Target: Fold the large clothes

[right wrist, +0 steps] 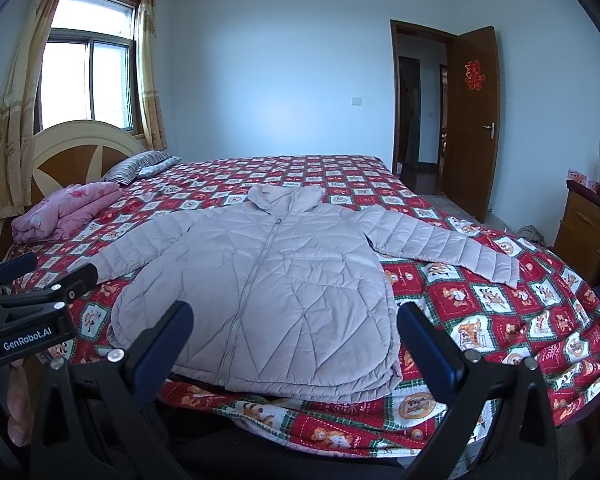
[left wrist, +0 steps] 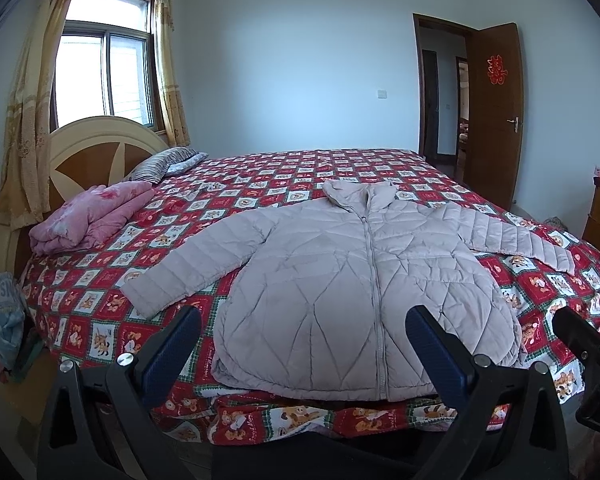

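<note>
A pale grey-pink quilted puffer jacket (left wrist: 340, 284) lies flat and zipped, front up, on the bed (left wrist: 100, 300), both sleeves spread out and its hem at the near edge. It also shows in the right wrist view (right wrist: 268, 280). My left gripper (left wrist: 304, 344) is open and empty, held above the near bed edge in front of the hem. My right gripper (right wrist: 296, 340) is open and empty, also in front of the hem. The right gripper shows at the right edge of the left wrist view (left wrist: 584, 340). The left gripper shows at the left of the right wrist view (right wrist: 40, 284).
The bed has a red checked cartoon quilt (right wrist: 500, 320). A folded pink blanket (left wrist: 88, 216) and a striped pillow (left wrist: 160, 164) lie near the headboard (left wrist: 88, 152). A wooden cabinet (right wrist: 588, 228) stands at the right. A brown door (left wrist: 496, 116) is open at the back.
</note>
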Tool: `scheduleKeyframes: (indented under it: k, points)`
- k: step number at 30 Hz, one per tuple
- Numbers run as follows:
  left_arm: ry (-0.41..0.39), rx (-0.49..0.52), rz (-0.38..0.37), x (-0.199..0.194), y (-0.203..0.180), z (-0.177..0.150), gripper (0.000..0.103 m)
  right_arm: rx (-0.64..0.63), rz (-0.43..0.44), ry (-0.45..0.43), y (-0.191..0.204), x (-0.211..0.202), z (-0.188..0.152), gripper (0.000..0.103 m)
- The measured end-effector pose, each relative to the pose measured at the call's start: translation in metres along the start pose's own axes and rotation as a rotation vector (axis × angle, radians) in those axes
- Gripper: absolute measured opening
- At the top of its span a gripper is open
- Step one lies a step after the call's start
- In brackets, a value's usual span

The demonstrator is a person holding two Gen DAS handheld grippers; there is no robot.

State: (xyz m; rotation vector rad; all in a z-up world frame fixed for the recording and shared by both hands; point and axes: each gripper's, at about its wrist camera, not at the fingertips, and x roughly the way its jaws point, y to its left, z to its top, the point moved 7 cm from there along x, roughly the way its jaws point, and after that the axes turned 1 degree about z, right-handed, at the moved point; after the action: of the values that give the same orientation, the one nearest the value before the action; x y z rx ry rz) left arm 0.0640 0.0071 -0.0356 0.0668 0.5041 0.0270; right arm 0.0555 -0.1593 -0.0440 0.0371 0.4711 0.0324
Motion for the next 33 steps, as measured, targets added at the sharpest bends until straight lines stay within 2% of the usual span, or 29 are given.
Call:
scheduleKeyframes:
  k: [33]
  points:
    - [-0.009,-0.011,0.009,-0.0004,0.0077,0.0052,0.102,0.004,0.006,0.003,-0.0005,0.001,-0.0012,0.103]
